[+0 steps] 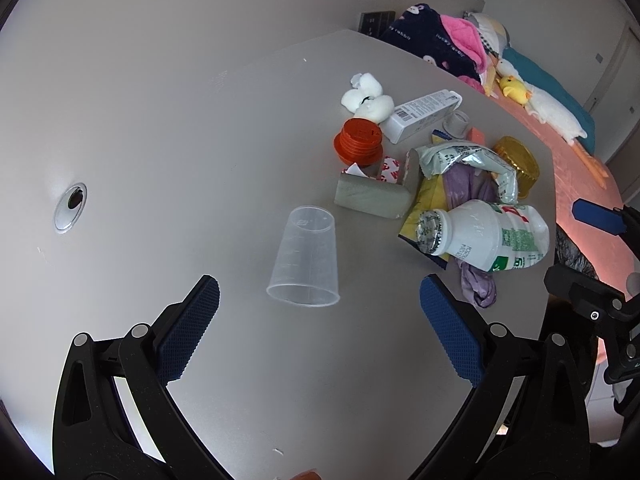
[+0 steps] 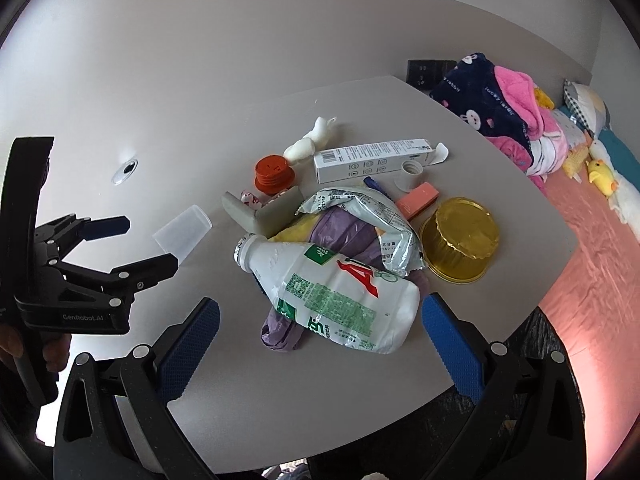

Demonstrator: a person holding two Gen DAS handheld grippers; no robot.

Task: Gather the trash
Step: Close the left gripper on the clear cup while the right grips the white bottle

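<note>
Currently, left gripper (image 1: 320, 312): jaws released, spread wide, nothing between the pads; it hovers over the tabletop (image 1: 180, 128) with the cup just ahead of the gap
Right gripper (image 2: 320, 320): jaws released, wide apart, empty; the bottle lies on the tabletop between and just beyond the two blue pads
Cup (image 1: 306, 256): clear plastic, lying on its side, mouth toward the left gripper, apart from the pile
Bottle (image 2: 332, 292): white plastic, dented, on its side, neck pointing left, resting on a purple bag (image 2: 344, 232) at the near edge of the pile
Wrapper (image 2: 368, 216): crumpled white-green foil, lying over the purple bag, just behind the bottle
Gold bowl (image 2: 460, 240): upside down, right of the wrapper, near the tabletop edge
Grey block (image 2: 260, 210): L-shaped, left of the wrapper, touching the pile
Red cap (image 2: 274, 174): ribbed, behind the grey block
White box (image 2: 372, 158): long carton lying flat at the back of the pile; white foam lumps (image 2: 308, 144) just beside its left end
Pink eraser (image 2: 416, 198): between the white box and the gold bowl
Bed (image 2: 592, 264): right of the tabletop, carrying folded clothes and plush toys
</note>
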